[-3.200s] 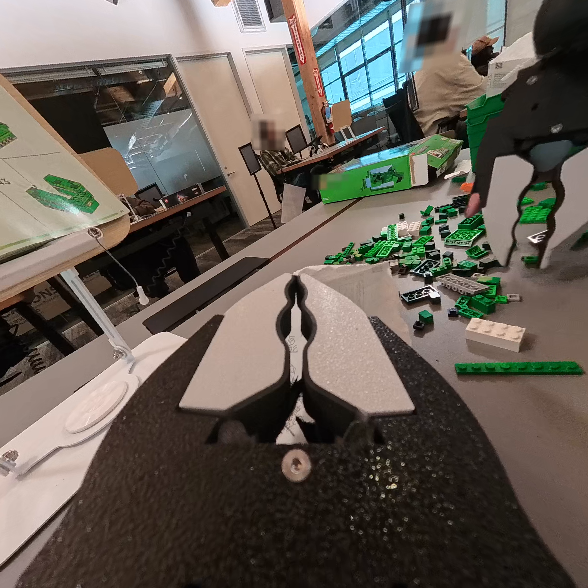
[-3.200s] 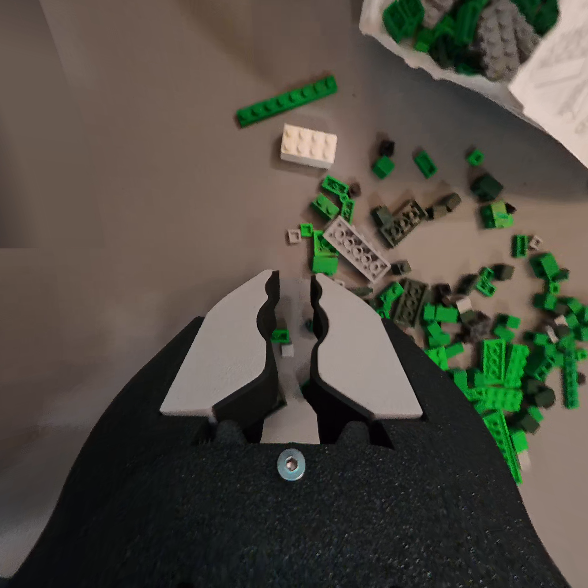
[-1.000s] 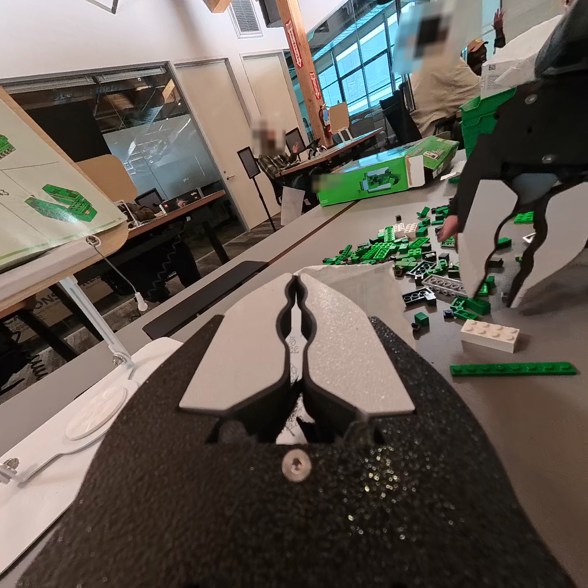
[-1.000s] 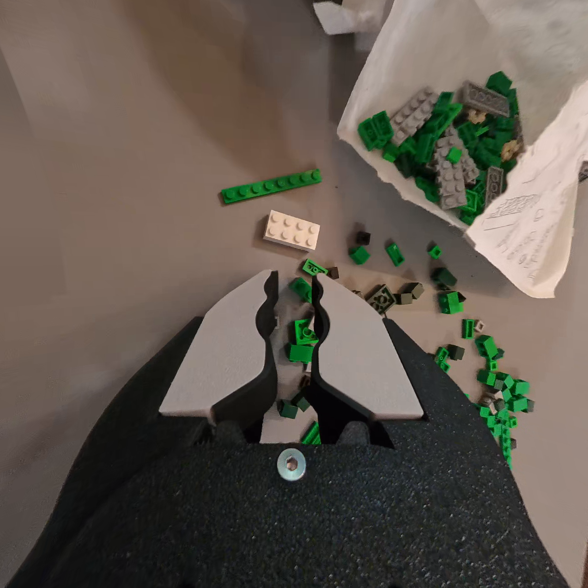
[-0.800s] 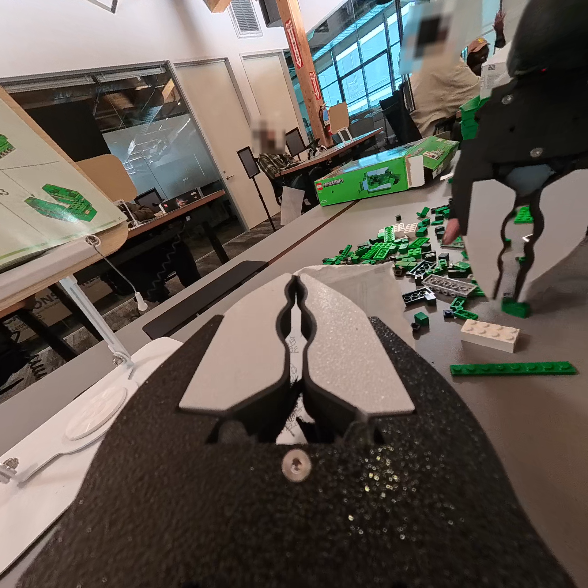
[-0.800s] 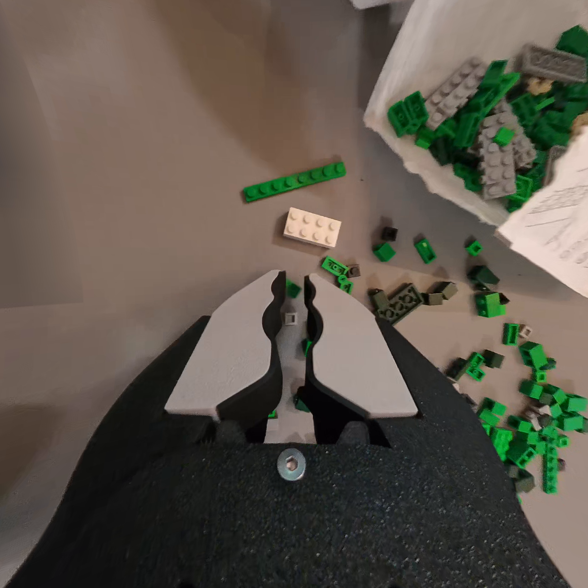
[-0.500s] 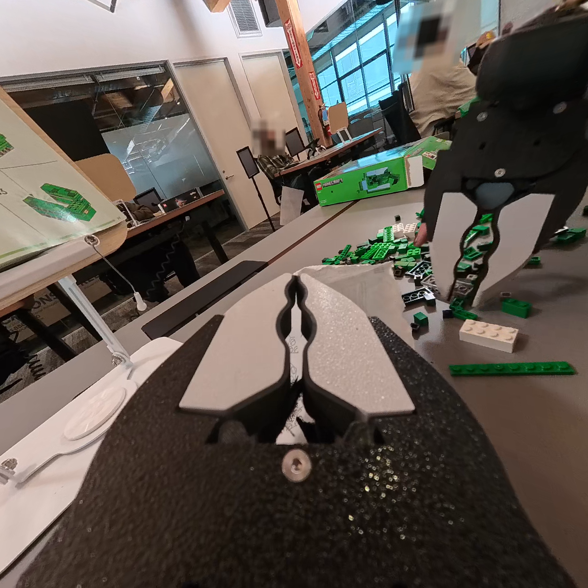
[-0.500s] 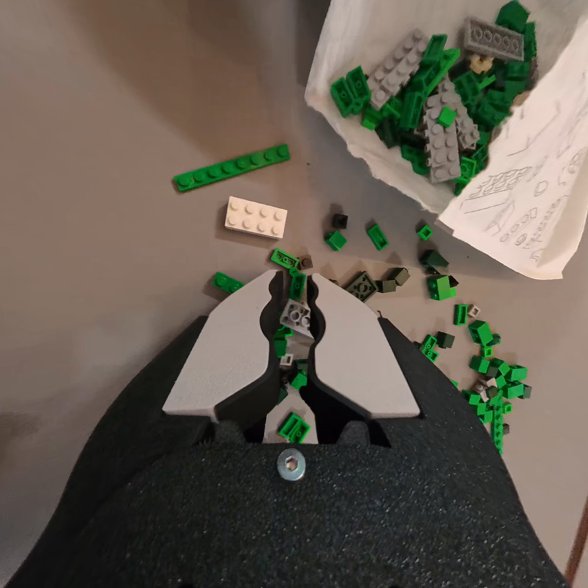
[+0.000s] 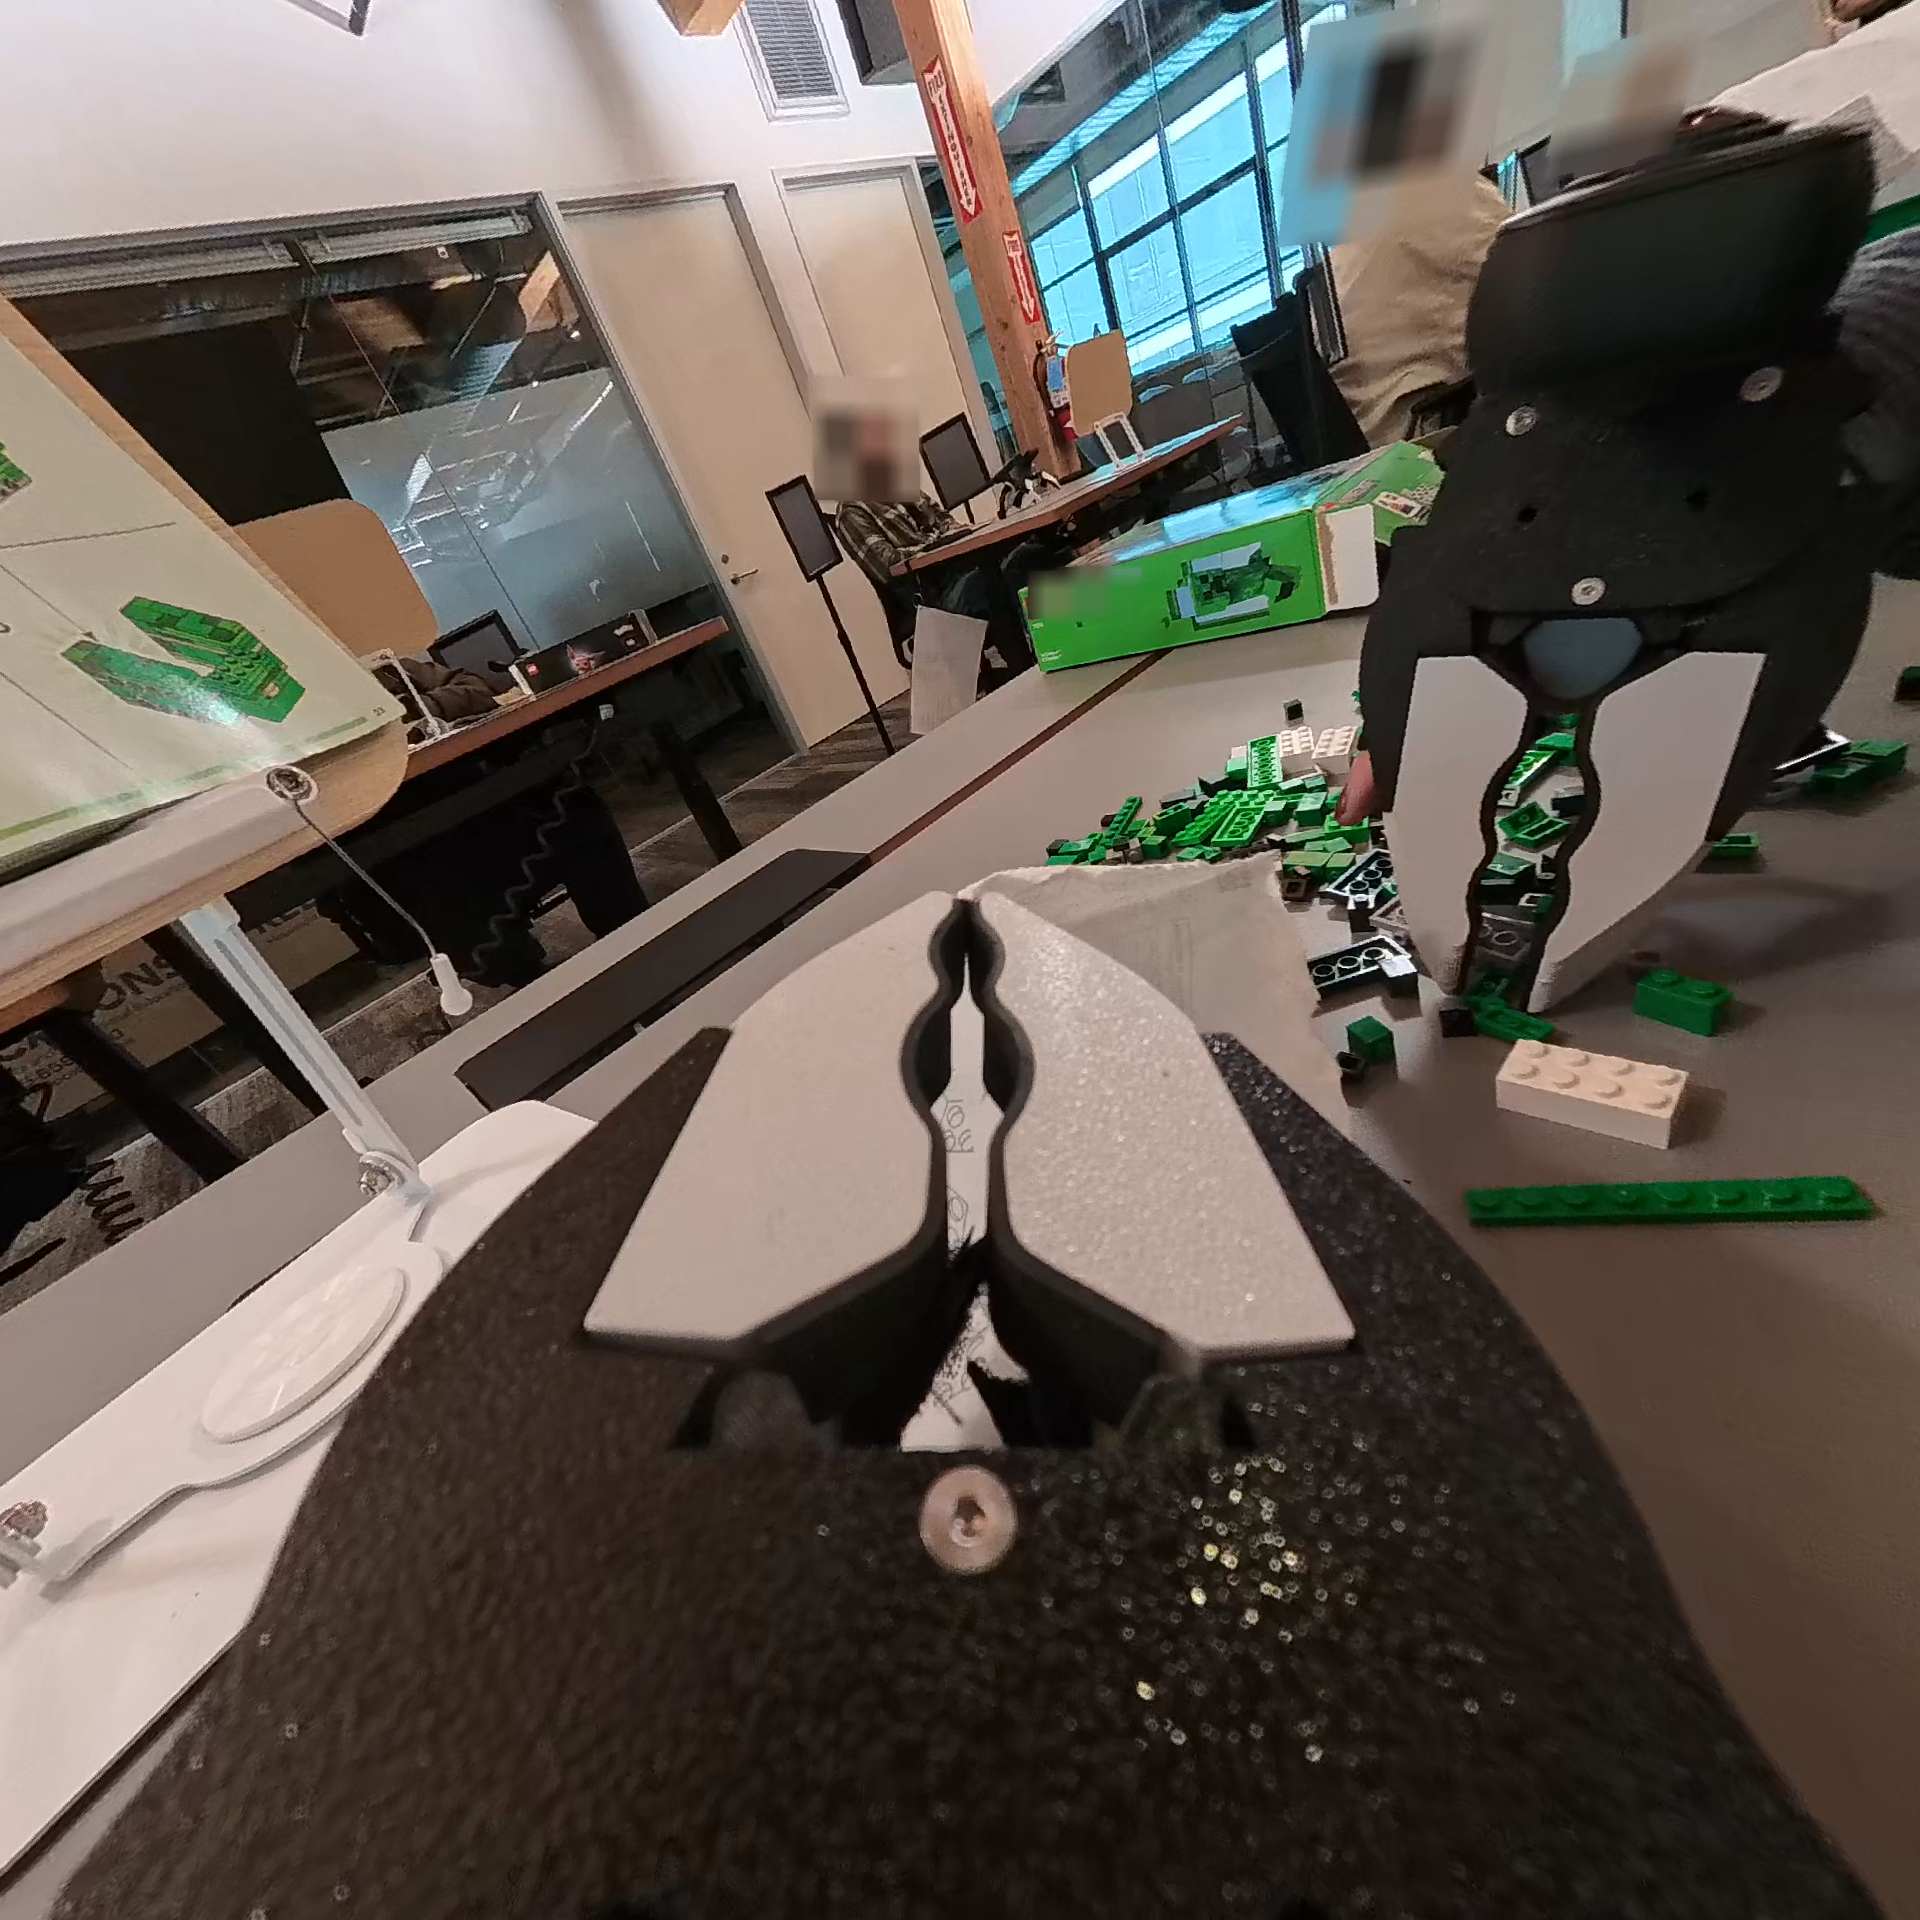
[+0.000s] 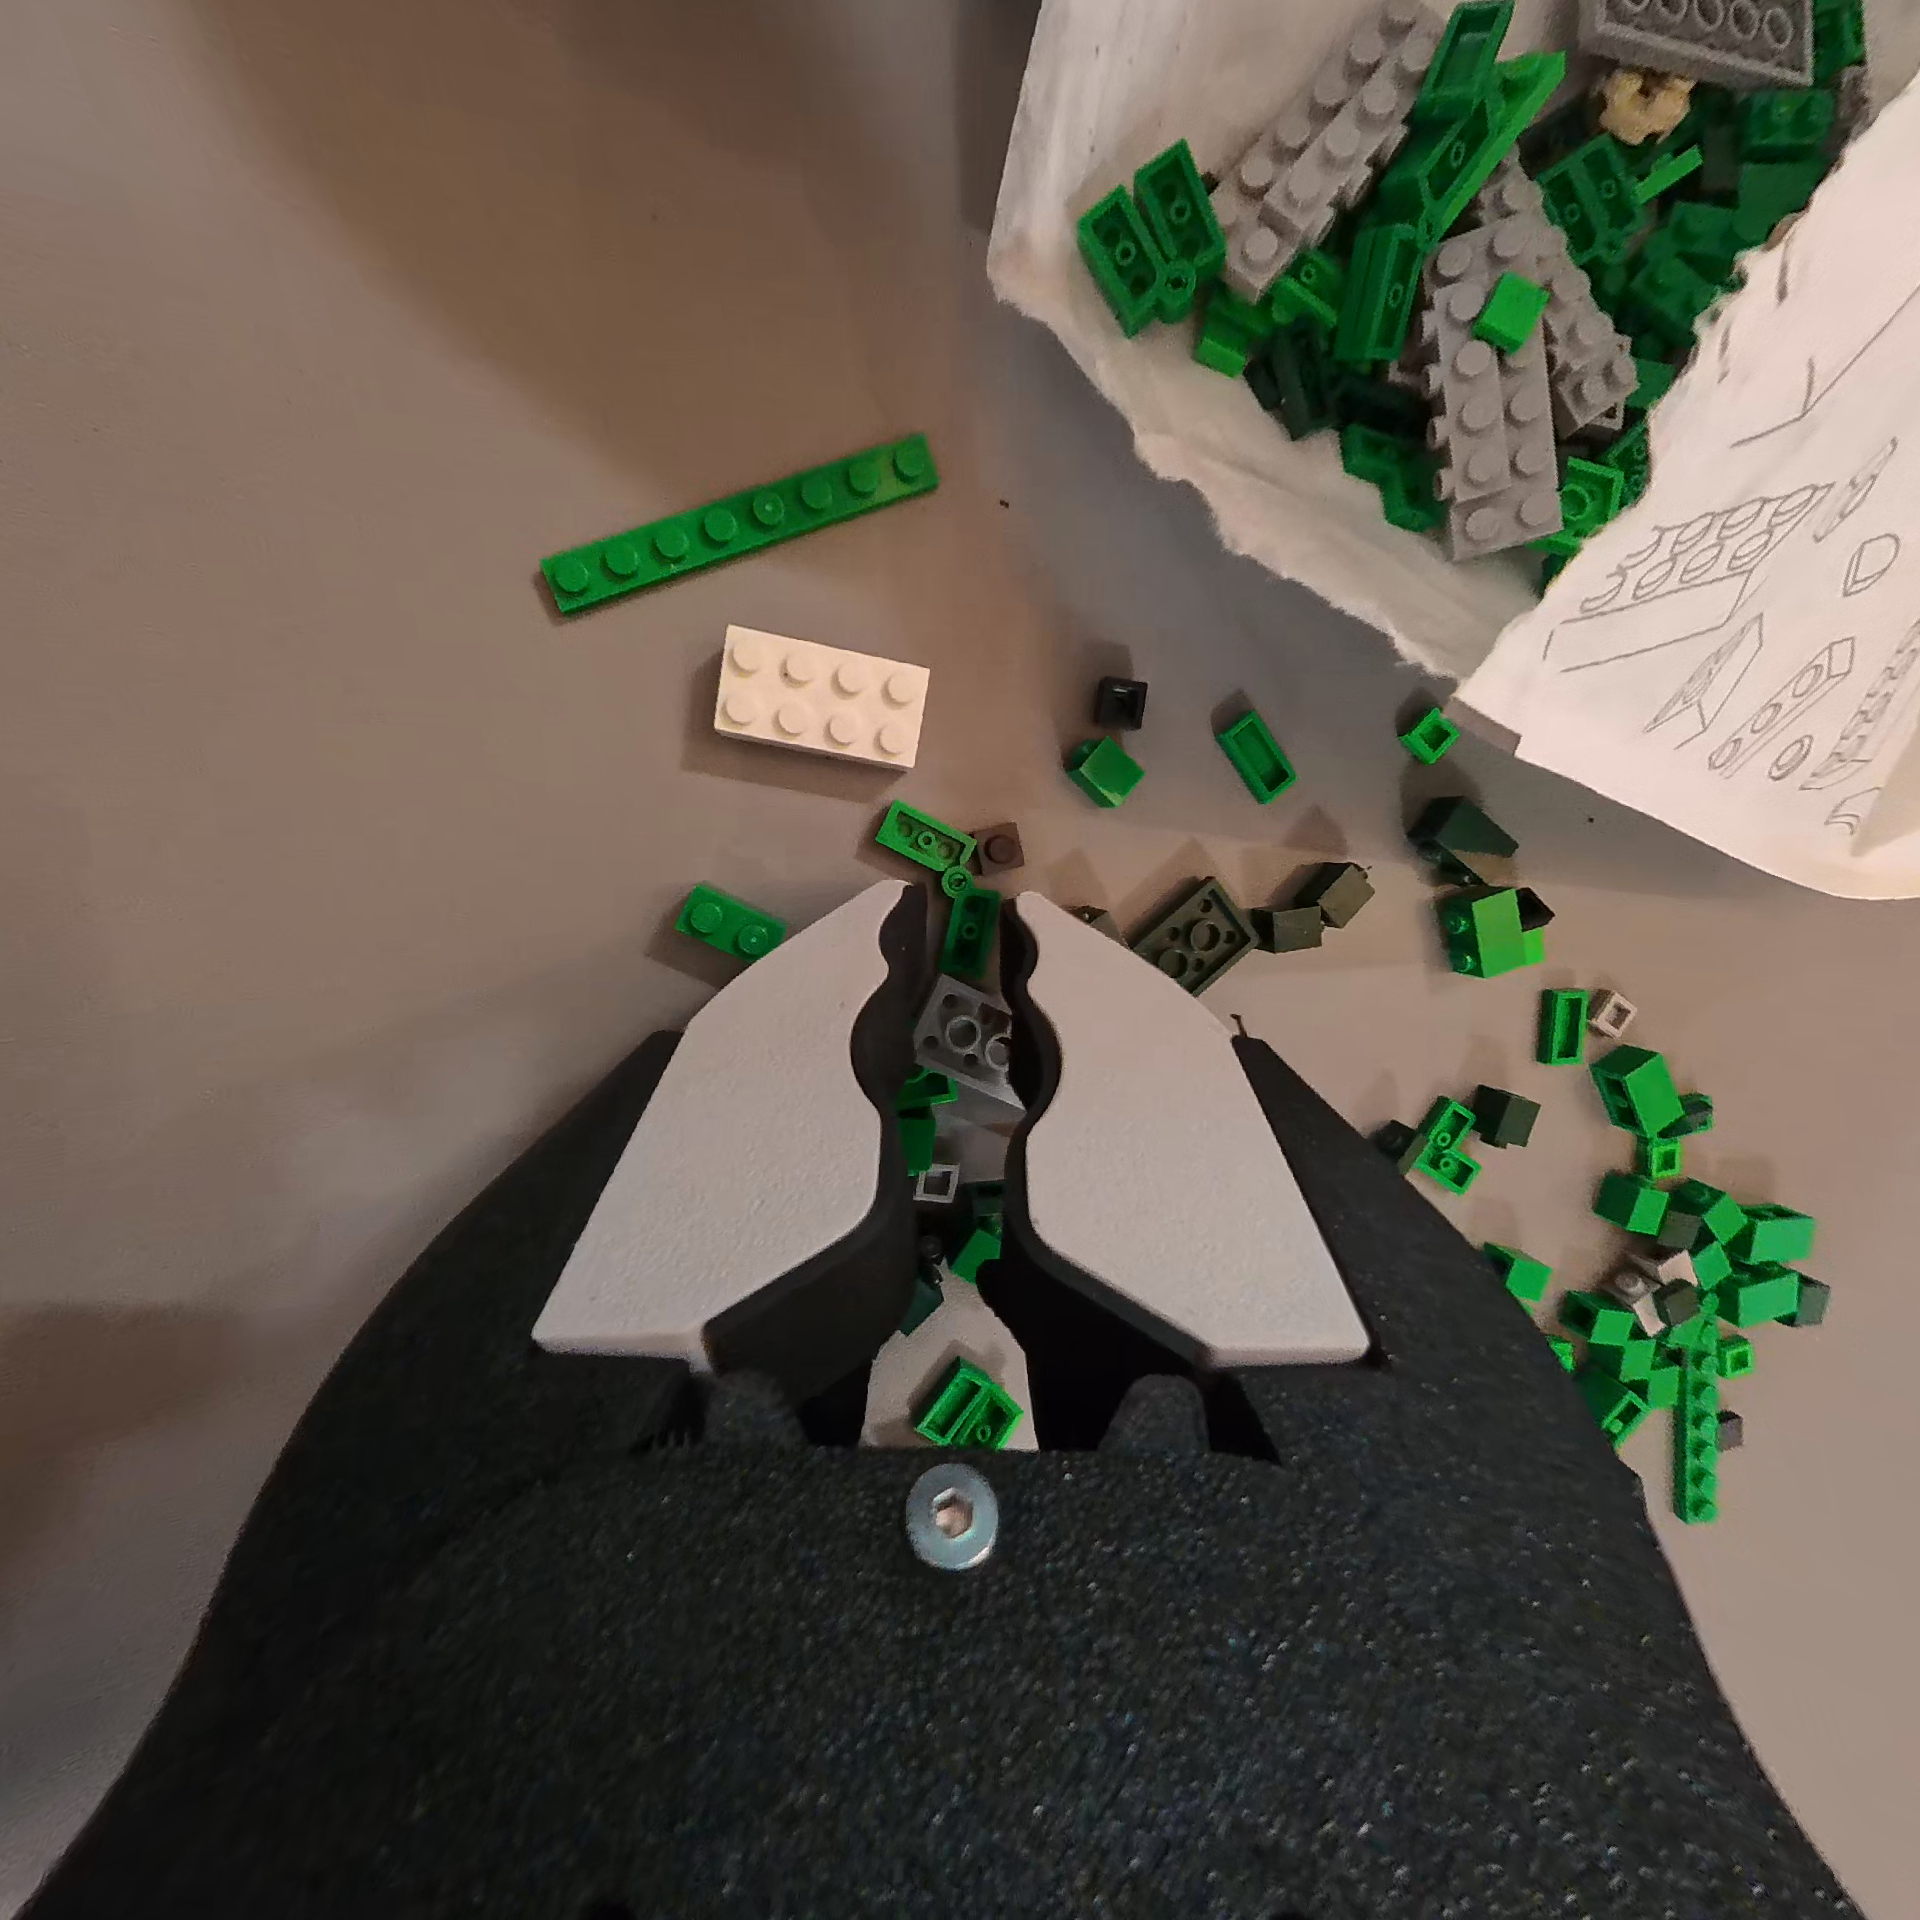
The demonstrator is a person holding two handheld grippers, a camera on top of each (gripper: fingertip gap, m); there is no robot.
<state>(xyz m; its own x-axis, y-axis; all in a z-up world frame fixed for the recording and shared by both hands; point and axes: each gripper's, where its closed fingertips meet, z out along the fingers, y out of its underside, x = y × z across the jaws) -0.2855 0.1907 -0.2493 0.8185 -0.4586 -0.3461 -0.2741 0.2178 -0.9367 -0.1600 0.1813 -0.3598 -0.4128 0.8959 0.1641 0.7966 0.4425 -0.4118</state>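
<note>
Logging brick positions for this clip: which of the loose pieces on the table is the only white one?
The white two-by-four brick, lying studs up between the long green plate and the right hand-held gripper. The other loose pieces around it are green, grey or dark.

Open office vibe: white walls, a glass-walled room, a wooden post, big daylight windows and long desks.

Bright daylight from tall windows lights the office view; wide-angle bending curves the edges. The downward view is dimmer, with soft shadows.
</note>
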